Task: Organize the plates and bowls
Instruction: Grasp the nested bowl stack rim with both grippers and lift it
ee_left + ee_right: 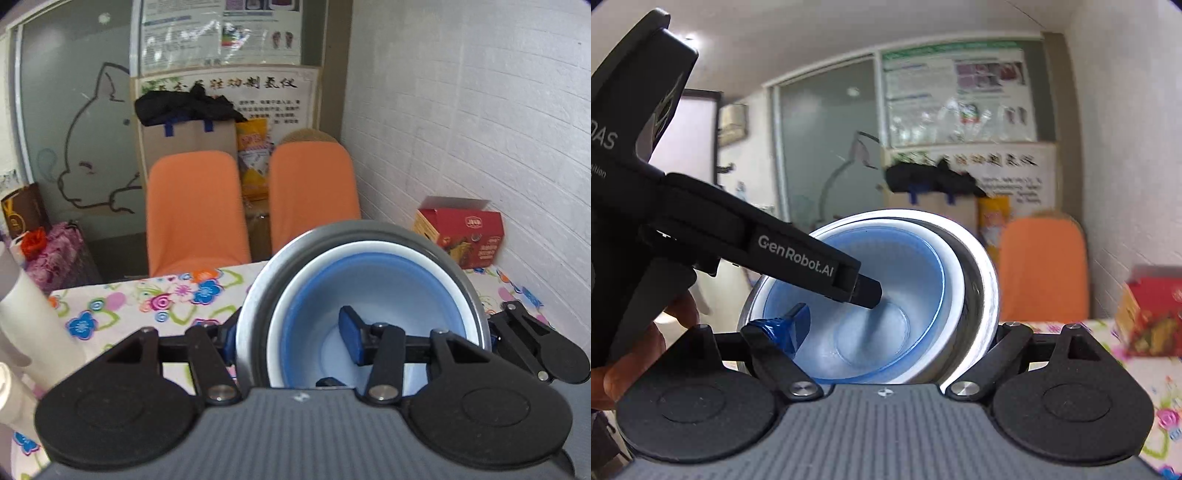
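Both wrist cams sit v. close behind claws, sharing nested bowls (369, 291) & orange chairs (1043, 266).

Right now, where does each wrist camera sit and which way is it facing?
Left wrist: on the left gripper, facing orange chairs; its fingers straddle the nested bowls' wall; right gripper at right.
Right wrist: on the right gripper, facing the bowls' opening; left gripper and a hand show.
Shared: bowls, both grippers, chairs.
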Motion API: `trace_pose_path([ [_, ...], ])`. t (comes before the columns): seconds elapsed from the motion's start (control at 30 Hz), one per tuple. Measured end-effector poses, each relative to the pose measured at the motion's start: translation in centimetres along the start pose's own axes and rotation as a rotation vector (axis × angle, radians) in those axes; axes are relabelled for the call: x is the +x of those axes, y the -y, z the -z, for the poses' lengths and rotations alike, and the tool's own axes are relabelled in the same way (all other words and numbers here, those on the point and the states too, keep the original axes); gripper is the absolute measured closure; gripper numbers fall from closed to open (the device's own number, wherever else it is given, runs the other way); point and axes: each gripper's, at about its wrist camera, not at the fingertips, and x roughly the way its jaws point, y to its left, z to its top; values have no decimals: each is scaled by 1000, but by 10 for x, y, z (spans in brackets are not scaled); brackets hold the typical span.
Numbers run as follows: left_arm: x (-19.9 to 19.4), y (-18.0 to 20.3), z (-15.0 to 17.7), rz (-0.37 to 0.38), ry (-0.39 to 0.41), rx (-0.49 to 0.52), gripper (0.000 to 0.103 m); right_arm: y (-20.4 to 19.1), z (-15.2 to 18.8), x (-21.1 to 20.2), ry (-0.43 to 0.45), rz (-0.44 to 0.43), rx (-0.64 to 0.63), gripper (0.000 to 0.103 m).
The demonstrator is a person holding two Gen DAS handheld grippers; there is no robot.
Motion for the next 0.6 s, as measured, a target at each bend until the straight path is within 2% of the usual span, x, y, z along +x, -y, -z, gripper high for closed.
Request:
trace_pose_path([
  [0.1,-13,-25,17,-64,-8,-34,54,-20,1,10,-13,-75,-14,27],
  [0.23,-4,-50,59,-115,-78,-84,54,-39,24,25,-100,-156,11,27],
  [0.43,46,-64,123,-39,-232,-165,54,-43,80,40,-287,-135,72,27],
  [0.6,73,-59,163,11,-318,-205,54,-39,112,46,-404,-95,126,27],
])
